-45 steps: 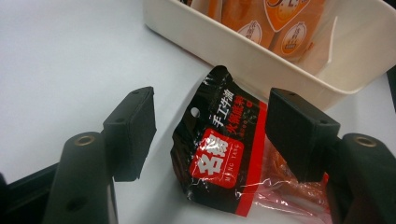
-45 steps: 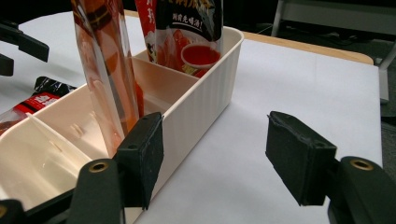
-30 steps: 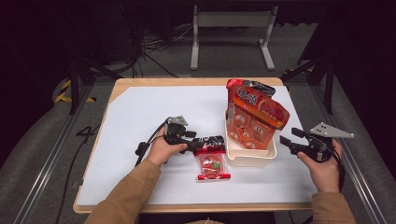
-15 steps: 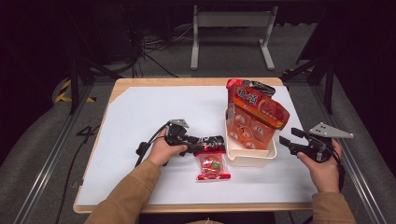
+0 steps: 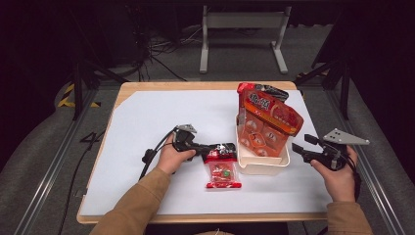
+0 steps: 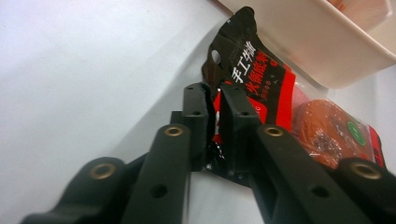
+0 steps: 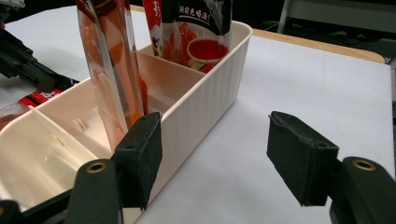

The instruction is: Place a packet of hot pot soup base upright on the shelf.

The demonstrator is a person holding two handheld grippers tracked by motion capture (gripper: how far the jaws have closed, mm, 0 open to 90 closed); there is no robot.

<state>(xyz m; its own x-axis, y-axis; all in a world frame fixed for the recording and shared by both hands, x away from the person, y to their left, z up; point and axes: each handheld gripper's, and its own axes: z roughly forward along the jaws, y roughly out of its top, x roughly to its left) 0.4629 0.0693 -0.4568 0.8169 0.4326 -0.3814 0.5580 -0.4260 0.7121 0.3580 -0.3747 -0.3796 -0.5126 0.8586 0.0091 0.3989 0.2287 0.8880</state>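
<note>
A small red snack packet (image 5: 222,171) with a black top edge lies flat on the white mat, just left of a cream bin (image 5: 259,166). My left gripper (image 5: 222,147) reaches its top edge from the left. In the left gripper view the jaws have just been closing, and the pads (image 6: 233,112) now pinch the packet's (image 6: 280,93) black header between them. My right gripper (image 5: 296,149) hovers right of the bin, open, with nothing between its fingers (image 7: 140,154). It points at the bin's (image 7: 205,102) near wall.
Large orange-red pouches (image 5: 266,120) stand upright in the bin's far compartments; one clear pouch (image 7: 109,70) leans near the right gripper's left pad. The bin's near compartment (image 7: 42,158) holds nothing. The white mat (image 5: 147,122) covers a wooden table, with dark floor and metal frames around it.
The left gripper's jaws have drawn together onto the packet's top edge. Both hands, the packet and the bin keep their places.
</note>
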